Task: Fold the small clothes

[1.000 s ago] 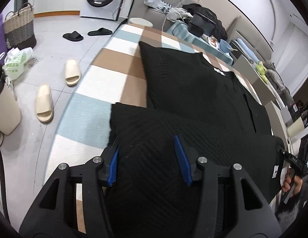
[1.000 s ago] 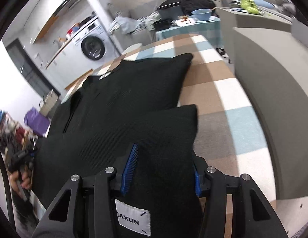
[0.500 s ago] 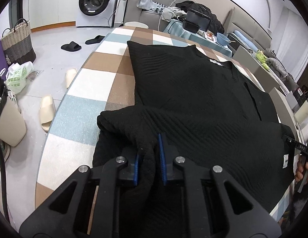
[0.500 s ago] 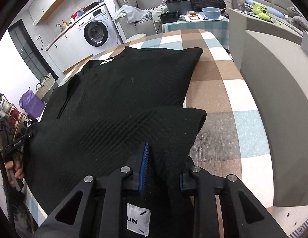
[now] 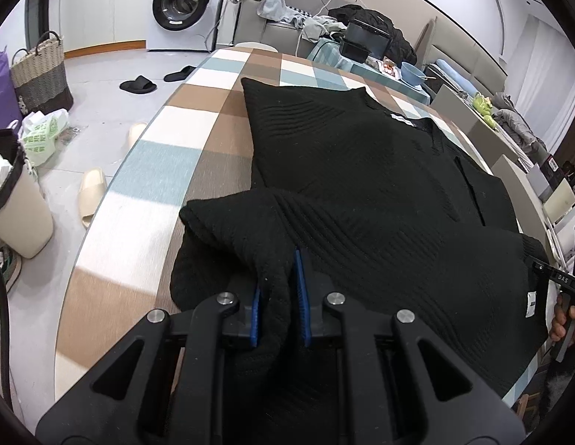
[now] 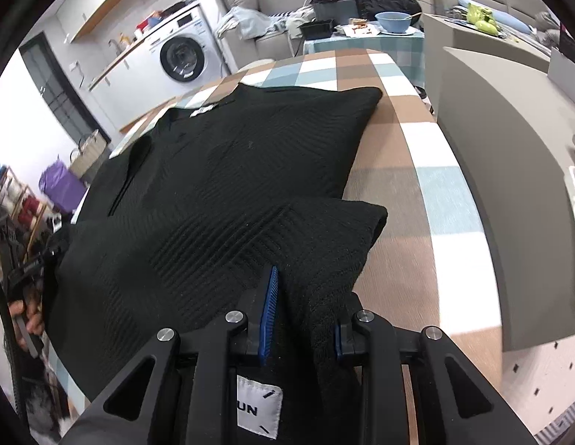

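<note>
Gripping the near hem at its left corner, the left gripper point(image 5: 278, 296) has its blue fingers point(image 5: 254, 315) clamped on a bunched ridge of the black ribbed knit sweater point(image 5: 361, 170), which lies spread across the round bench with the checked brown, white and blue cloth point(image 5: 183, 126), collar at the far side. At the other near corner the right gripper point(image 6: 302, 319) is likewise closed on a thicker fold of the same hem, just above a white sewn label point(image 6: 259, 411).

The step in hand looks like carrying the bottom edge up towards the collar. Doing it well would mean lifting both corners together and level, keeping the hem taut between them so the knit does not sag or drag the lower layer along, then laying the edge square with the shoulders before letting go.

Only the left wrist view shows the floor beside the bench, with beige slippers point(image 5: 92, 196), a woven basket point(image 5: 40, 74) and a bin point(image 5: 16, 207), and the person's right hand point(image 5: 563, 324) at the far right edge. Only the right wrist view shows the grey sofa arm point(image 6: 509, 170) close along the bench's right side, and the person's left hand point(image 6: 27, 319) at its left edge.
</note>
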### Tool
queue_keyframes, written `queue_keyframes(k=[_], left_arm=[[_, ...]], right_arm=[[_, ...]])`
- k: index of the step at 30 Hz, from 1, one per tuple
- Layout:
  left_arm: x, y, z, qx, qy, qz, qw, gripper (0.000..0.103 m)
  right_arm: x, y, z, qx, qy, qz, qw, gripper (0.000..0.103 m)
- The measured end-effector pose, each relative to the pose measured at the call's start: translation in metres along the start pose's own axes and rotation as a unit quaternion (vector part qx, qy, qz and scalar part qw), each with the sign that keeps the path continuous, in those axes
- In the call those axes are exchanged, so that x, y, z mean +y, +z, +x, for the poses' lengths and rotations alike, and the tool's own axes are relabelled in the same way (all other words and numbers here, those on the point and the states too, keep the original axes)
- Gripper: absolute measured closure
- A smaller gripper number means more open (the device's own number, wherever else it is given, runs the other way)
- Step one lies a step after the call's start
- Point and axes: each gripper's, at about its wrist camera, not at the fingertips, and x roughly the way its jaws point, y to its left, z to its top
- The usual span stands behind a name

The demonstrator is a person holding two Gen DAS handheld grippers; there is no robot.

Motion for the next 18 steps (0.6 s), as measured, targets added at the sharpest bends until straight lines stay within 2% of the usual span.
queue_keyframes(k=[6, 11, 14, 16, 18], left_arm=[[-0.013, -0.013, -0.012, -0.012, 0.040, 0.018, 0.9990, 0.090], [-0.019, -0.015, -0.023, -0.018, 0.071, 0.028, 0.9969, 0.080], [-0.022, -0.016, -0.034, -0.026, 0.080, 0.033, 0.9959, 0.063], [-0.026, -0.016, -0.041, -0.033, 0.090, 0.036, 0.9947, 0.050], [-0.028, -0.016, -0.048, -0.034, 0.092, 0.031, 0.9947, 0.046]], right_arm=[[0.000, 0.008, -0.001, 0.006, -0.009, -0.012, 1.000, 0.079], [0.002, 0.007, -0.009, -0.005, -0.017, -0.008, 1.000, 0.068], [0.000, 0.000, -0.022, -0.020, -0.009, -0.009, 1.000, 0.059], [-0.001, -0.005, -0.031, -0.031, -0.001, -0.011, 0.999, 0.059], [-0.004, -0.009, -0.038, -0.037, 0.002, -0.008, 0.999, 0.057]])
